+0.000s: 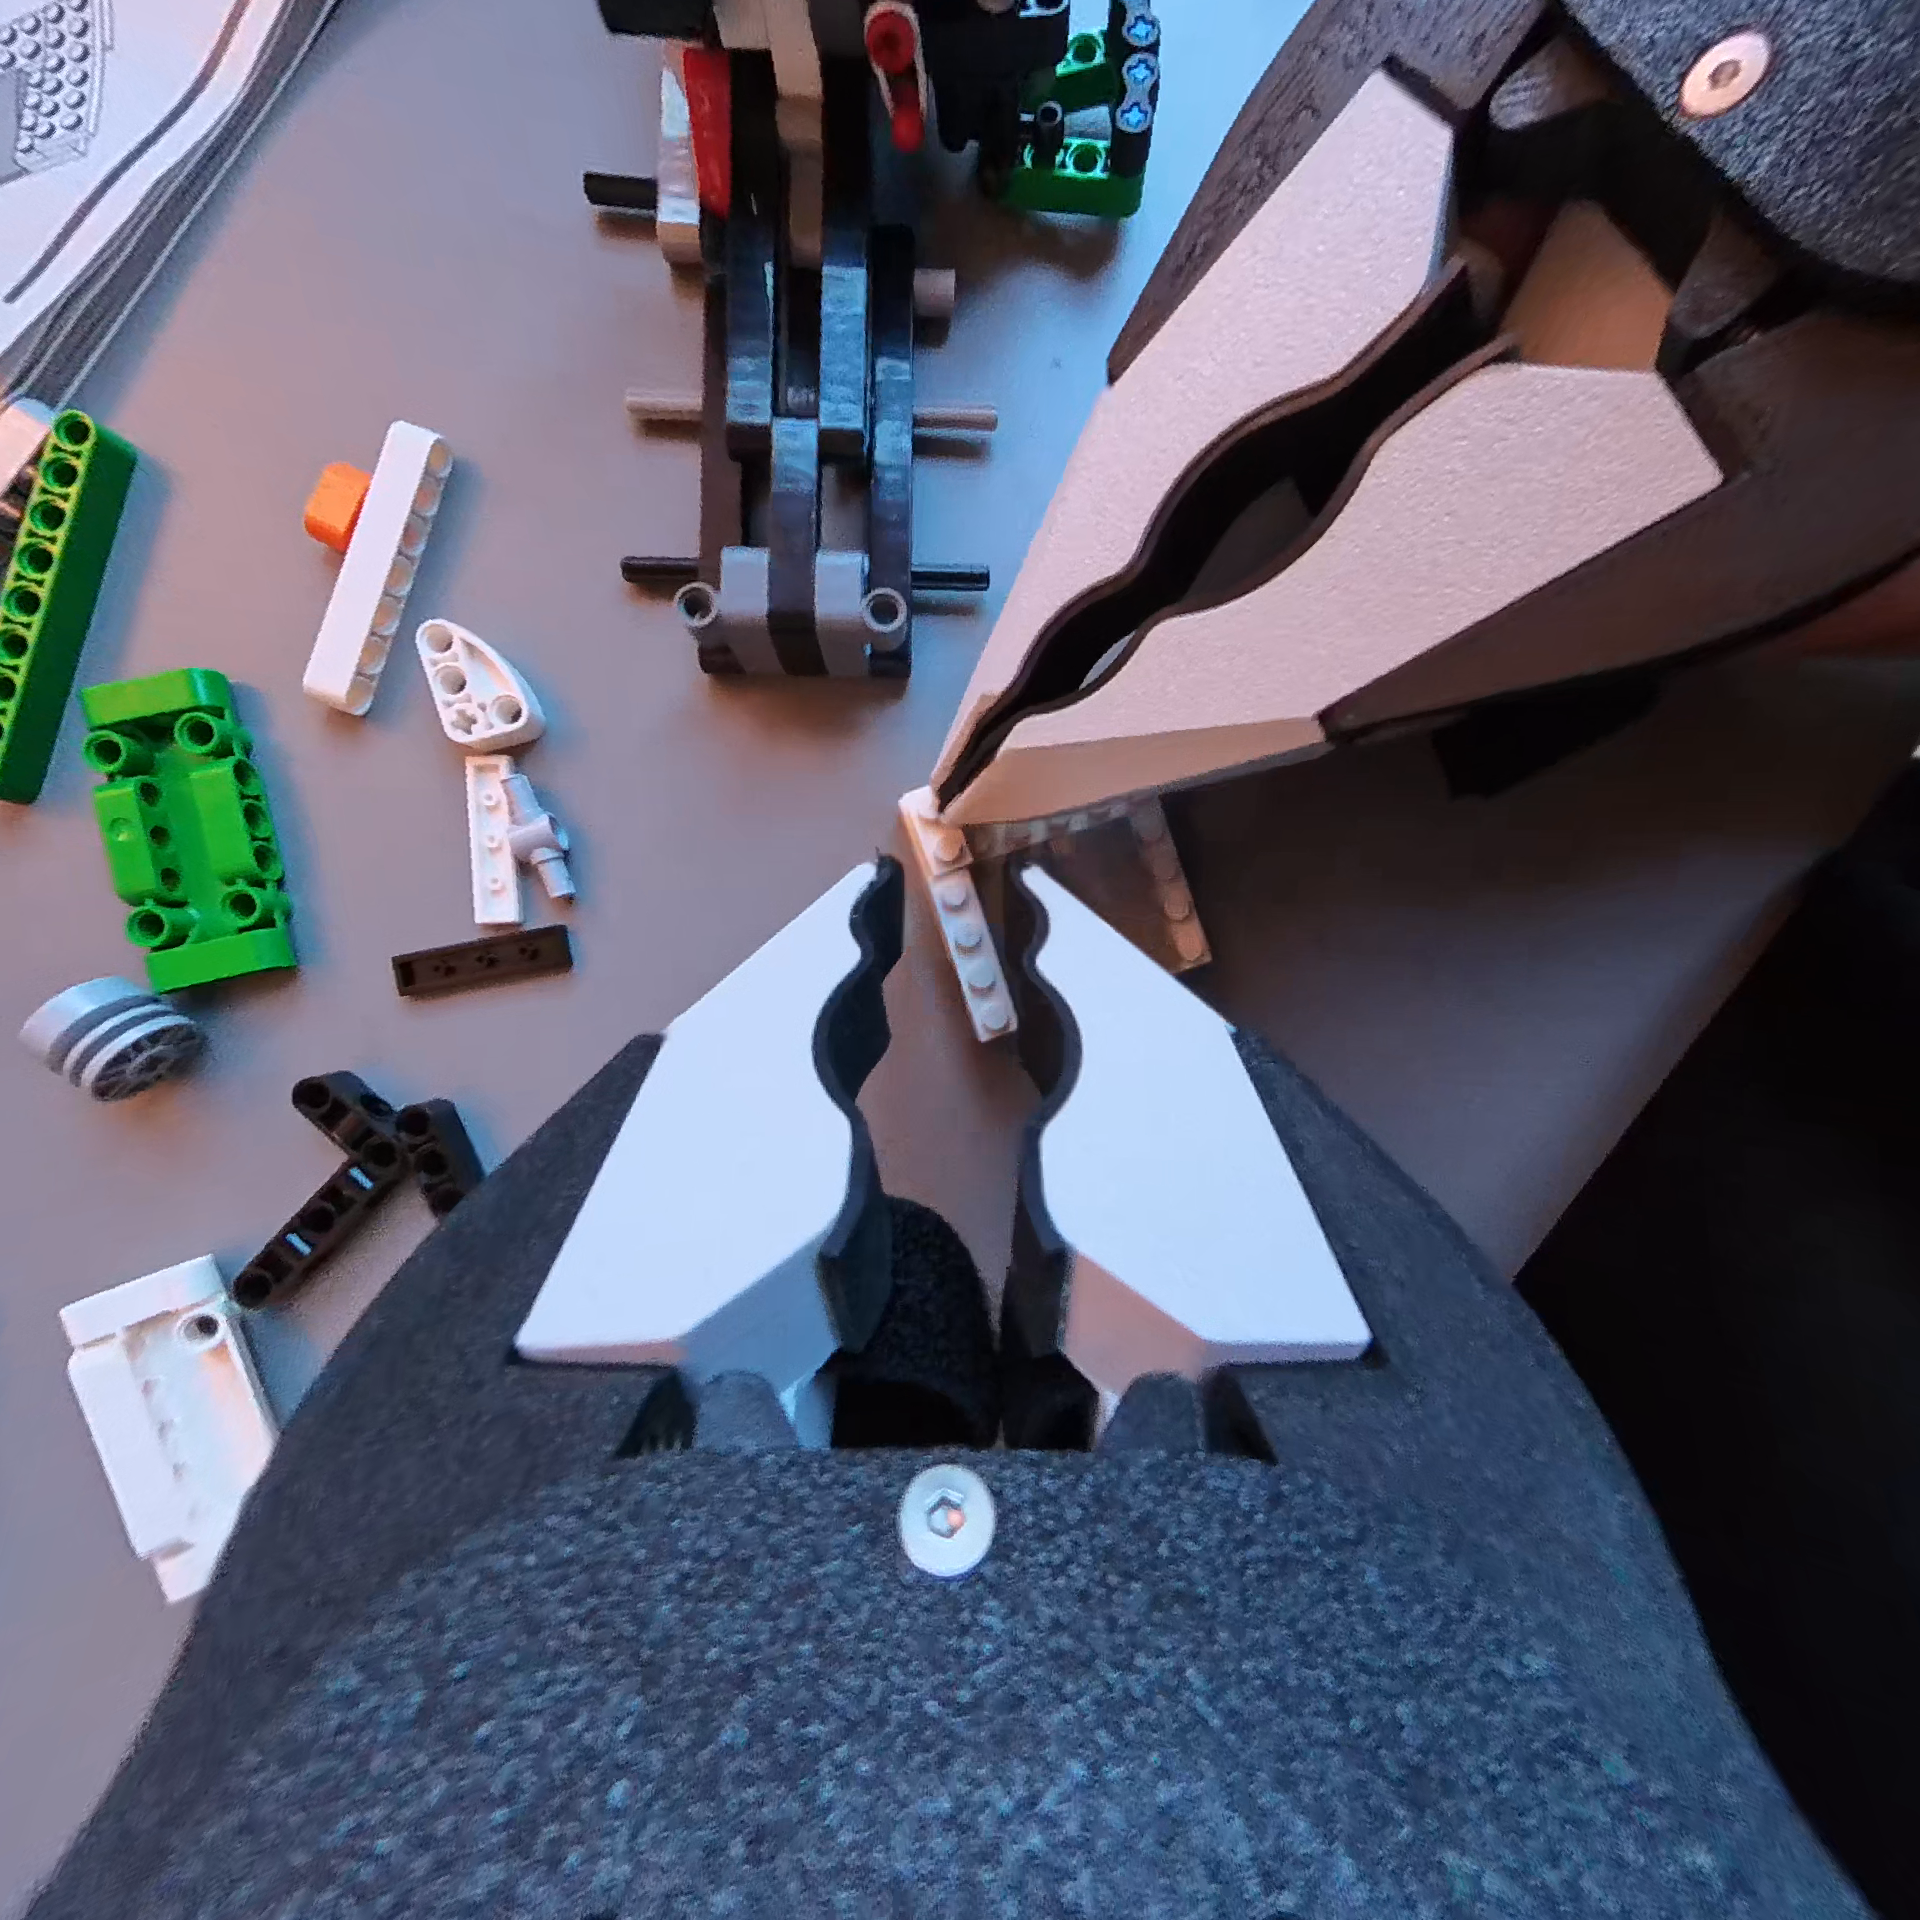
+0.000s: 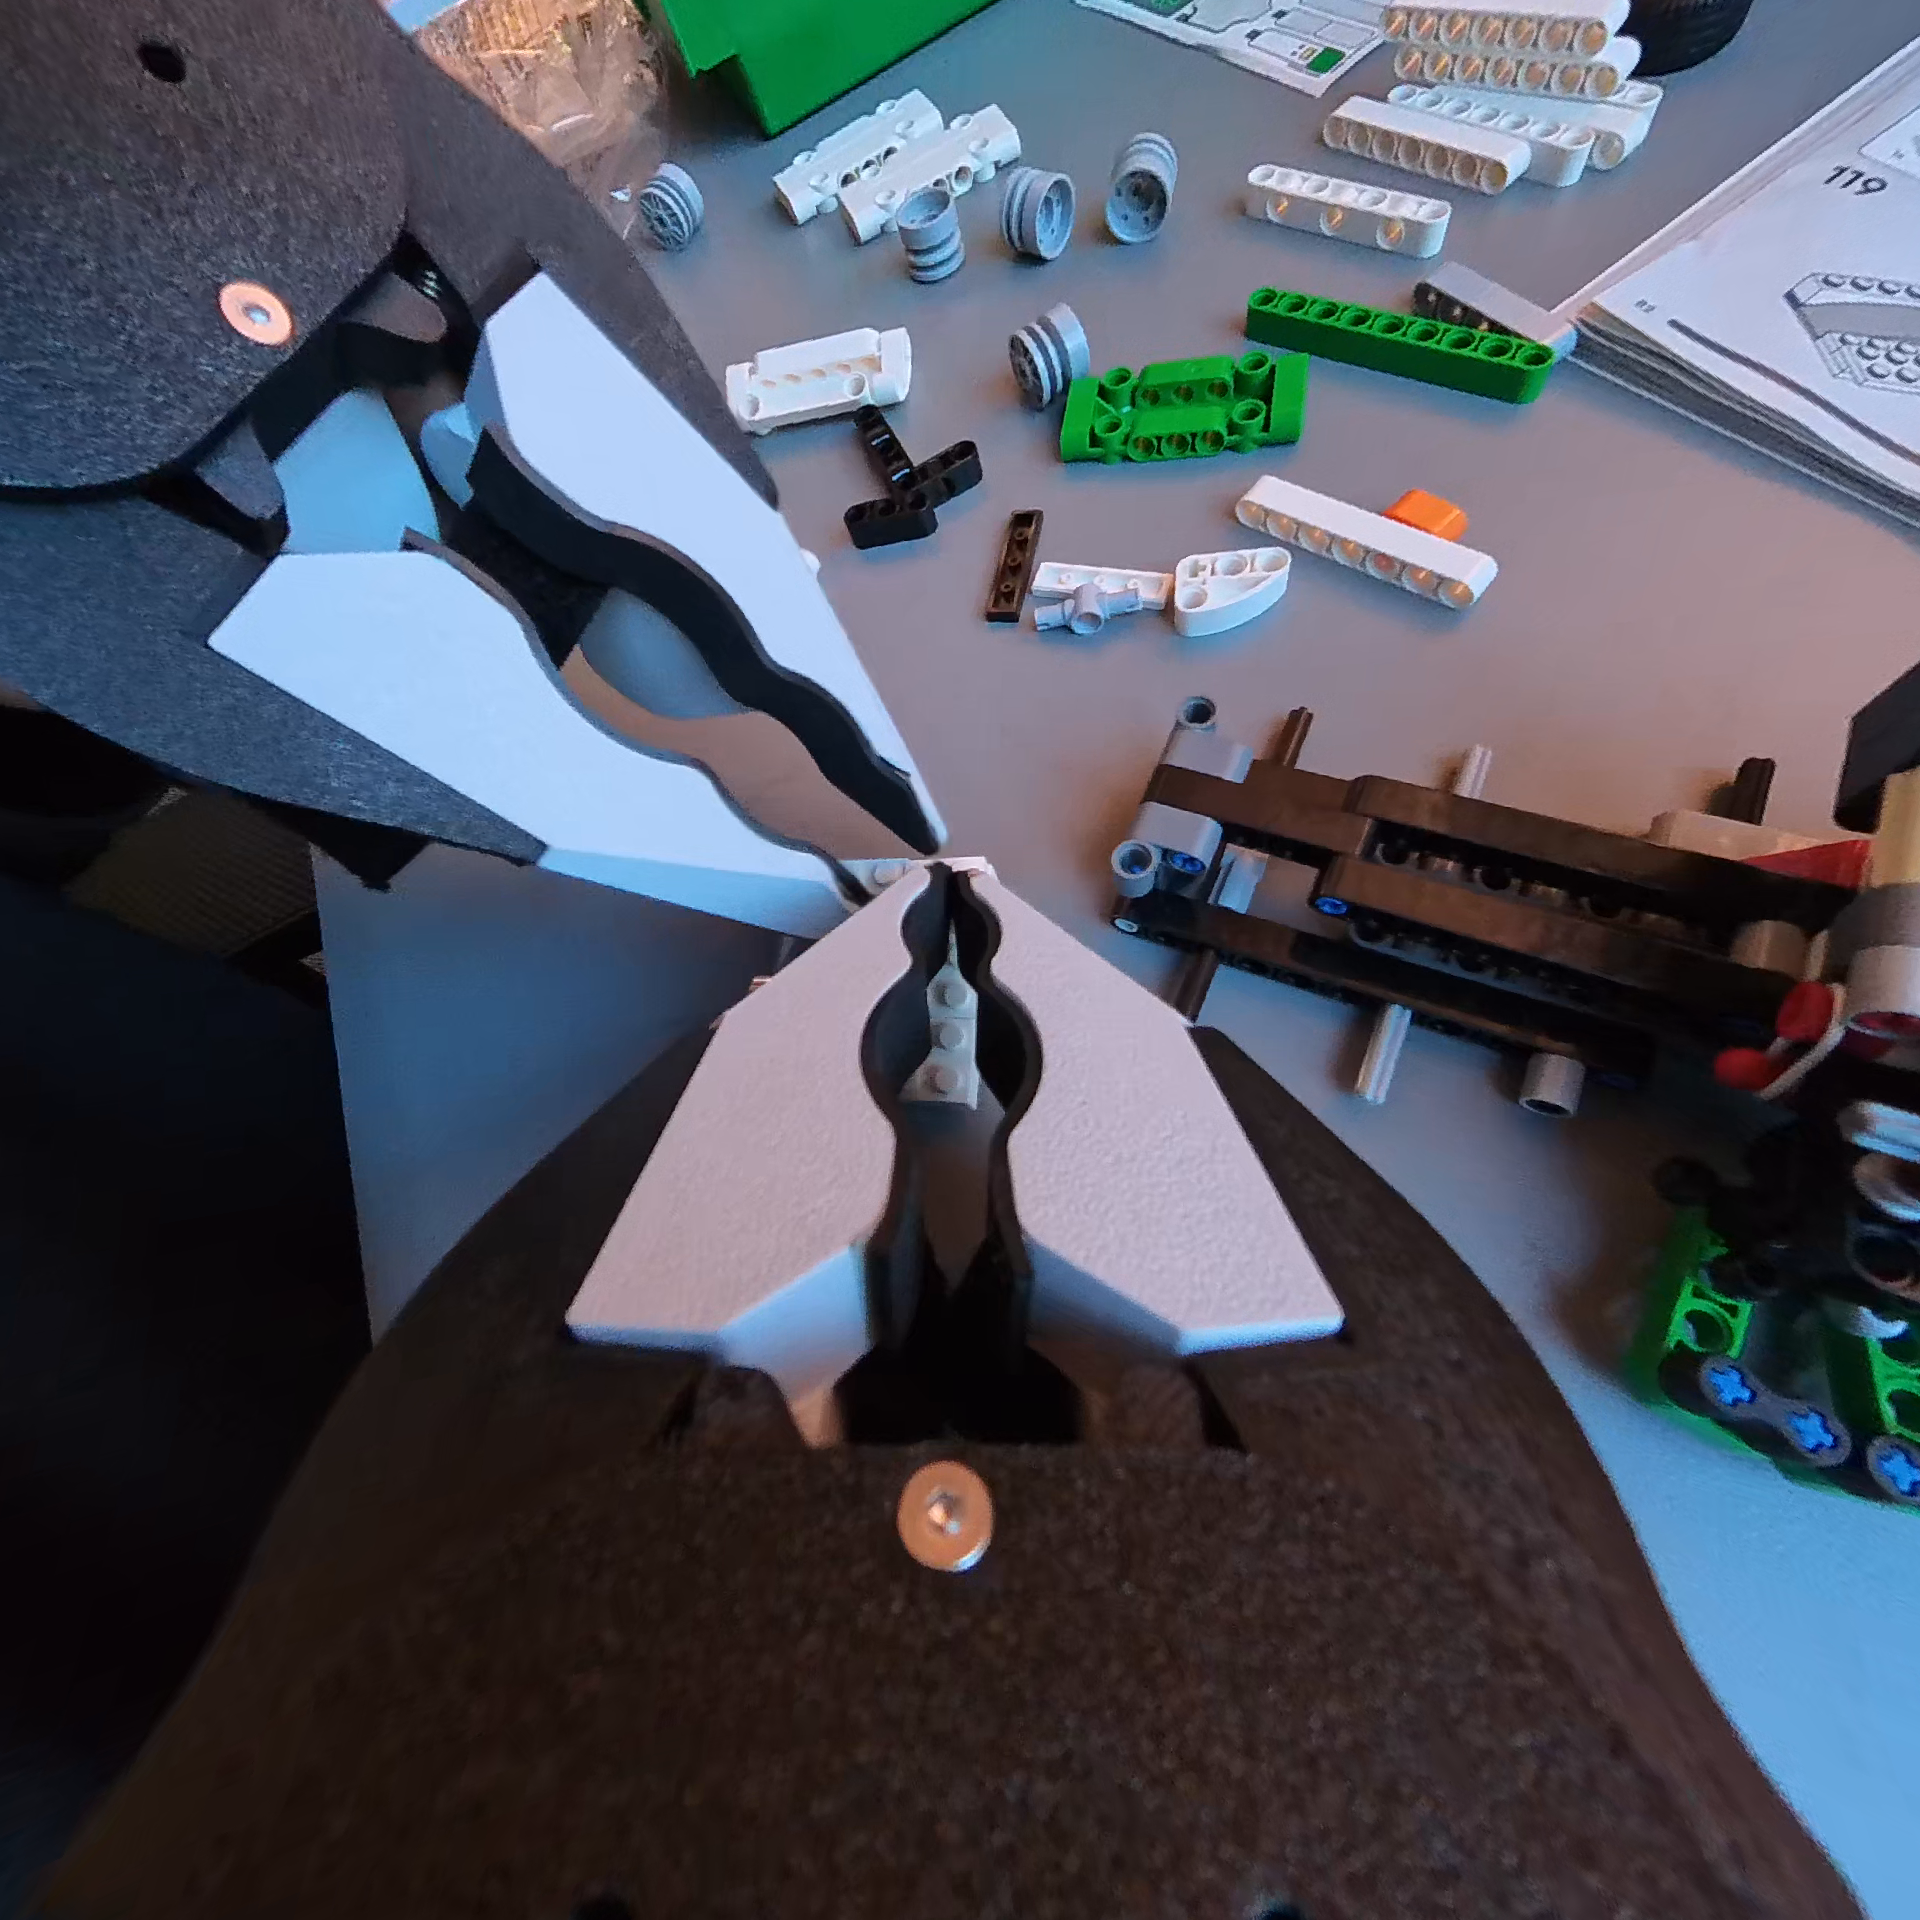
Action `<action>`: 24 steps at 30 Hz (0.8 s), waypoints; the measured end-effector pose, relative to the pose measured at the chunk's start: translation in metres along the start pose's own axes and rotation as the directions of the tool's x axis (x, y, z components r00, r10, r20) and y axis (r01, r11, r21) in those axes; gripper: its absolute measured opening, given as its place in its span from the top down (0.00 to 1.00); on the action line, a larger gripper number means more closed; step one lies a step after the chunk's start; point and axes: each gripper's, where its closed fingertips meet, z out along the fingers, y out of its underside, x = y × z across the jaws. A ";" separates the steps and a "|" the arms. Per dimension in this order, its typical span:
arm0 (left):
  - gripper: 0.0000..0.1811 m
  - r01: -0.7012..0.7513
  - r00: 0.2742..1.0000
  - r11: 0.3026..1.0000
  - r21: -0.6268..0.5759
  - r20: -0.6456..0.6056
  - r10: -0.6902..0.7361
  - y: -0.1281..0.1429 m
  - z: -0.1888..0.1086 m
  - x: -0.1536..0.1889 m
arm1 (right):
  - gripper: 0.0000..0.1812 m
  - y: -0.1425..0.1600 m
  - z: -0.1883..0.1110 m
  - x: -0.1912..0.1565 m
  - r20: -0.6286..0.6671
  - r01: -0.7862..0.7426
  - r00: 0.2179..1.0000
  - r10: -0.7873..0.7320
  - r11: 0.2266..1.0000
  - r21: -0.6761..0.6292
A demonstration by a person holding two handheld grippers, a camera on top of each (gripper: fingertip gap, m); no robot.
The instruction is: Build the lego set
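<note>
tools: 2 | right tool (image 2: 951, 883) pinches 1 white plate (image 1: 961, 935) | left tool (image 1: 951, 883) open

We see the white plate (image 1: 961, 925) only partly: the right gripper (image 1: 940, 805) covers its far end, and in the right wrist view the fingers (image 2: 1091, 1091) hide most of it. The dark chassis build (image 1: 805, 436) runs off the top edge, its green end blurred. The instruction booklet (image 1: 114, 114) and green beam (image 1: 47, 592) are cropped. A translucent piece (image 1: 1164, 883) under the right gripper is possibly another plate.
</note>
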 end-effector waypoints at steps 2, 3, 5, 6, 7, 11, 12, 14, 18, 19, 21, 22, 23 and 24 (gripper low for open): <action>0.89 0.011 1.000 1.000 0.006 0.007 -0.011 0.002 -0.003 -0.002 | 1.00 0.000 0.000 -0.001 0.008 -0.004 1.000 0.004 1.000 -0.001; 0.89 0.022 1.000 1.000 0.014 0.007 -0.022 0.003 -0.005 -0.003 | 1.00 0.000 0.000 -0.001 0.010 -0.005 1.000 0.005 1.000 -0.001; 0.88 0.045 0.999 0.998 0.031 -0.007 -0.045 0.005 -0.009 -0.002 | 1.00 -0.002 -0.002 0.000 0.010 -0.013 1.000 0.013 1.000 0.017; 0.89 0.055 0.998 0.998 0.037 -0.018 -0.054 0.006 -0.010 -0.001 | 1.00 -0.005 -0.003 0.000 0.013 -0.016 1.000 0.016 0.999 0.036; 0.90 0.062 0.998 0.997 0.039 -0.028 -0.060 0.007 -0.010 0.000 | 1.00 -0.007 -0.005 0.000 0.011 -0.020 1.000 0.019 0.998 0.051; 0.90 0.079 0.996 0.996 0.039 -0.049 -0.077 0.010 -0.006 0.002 | 0.98 -0.004 -0.004 0.003 0.005 -0.054 0.999 0.054 0.998 0.036; 0.90 0.080 0.996 0.996 0.037 -0.054 -0.078 0.010 -0.004 0.003 | 0.97 -0.004 -0.004 0.004 0.004 -0.065 0.998 0.065 0.997 0.036; 0.93 0.080 0.995 0.996 0.043 -0.063 -0.077 0.008 -0.003 0.005 | 0.95 -0.003 -0.005 0.004 0.013 -0.089 0.996 0.089 0.995 0.034; 0.95 0.085 0.994 0.995 0.054 -0.070 -0.081 0.006 -0.002 0.005 | 0.94 0.002 -0.010 0.006 0.030 -0.167 0.986 0.167 0.986 0.024; 0.95 0.089 0.994 0.994 0.059 -0.072 -0.085 0.006 -0.002 0.004 | 0.94 0.003 -0.012 0.007 0.034 -0.197 0.980 0.196 0.980 0.023; 0.96 0.096 0.993 0.993 0.064 -0.078 -0.091 0.006 -0.002 0.004 | 0.94 0.005 -0.016 0.009 0.046 -0.261 0.965 0.260 0.965 0.018; 0.96 0.099 0.993 0.993 0.068 -0.078 -0.093 0.005 -0.002 0.004 | 0.93 0.005 -0.017 0.010 0.056 -0.285 0.957 0.284 0.958 0.017; 0.96 0.100 0.993 0.992 0.073 -0.076 -0.094 0.005 -0.002 0.004 | 0.93 0.006 -0.018 0.010 0.060 -0.301 0.952 0.300 0.953 0.015; 0.96 0.100 0.993 0.992 0.082 -0.071 -0.094 0.004 -0.002 0.003 | 0.92 0.007 -0.019 0.011 0.060 -0.312 0.948 0.311 0.950 0.011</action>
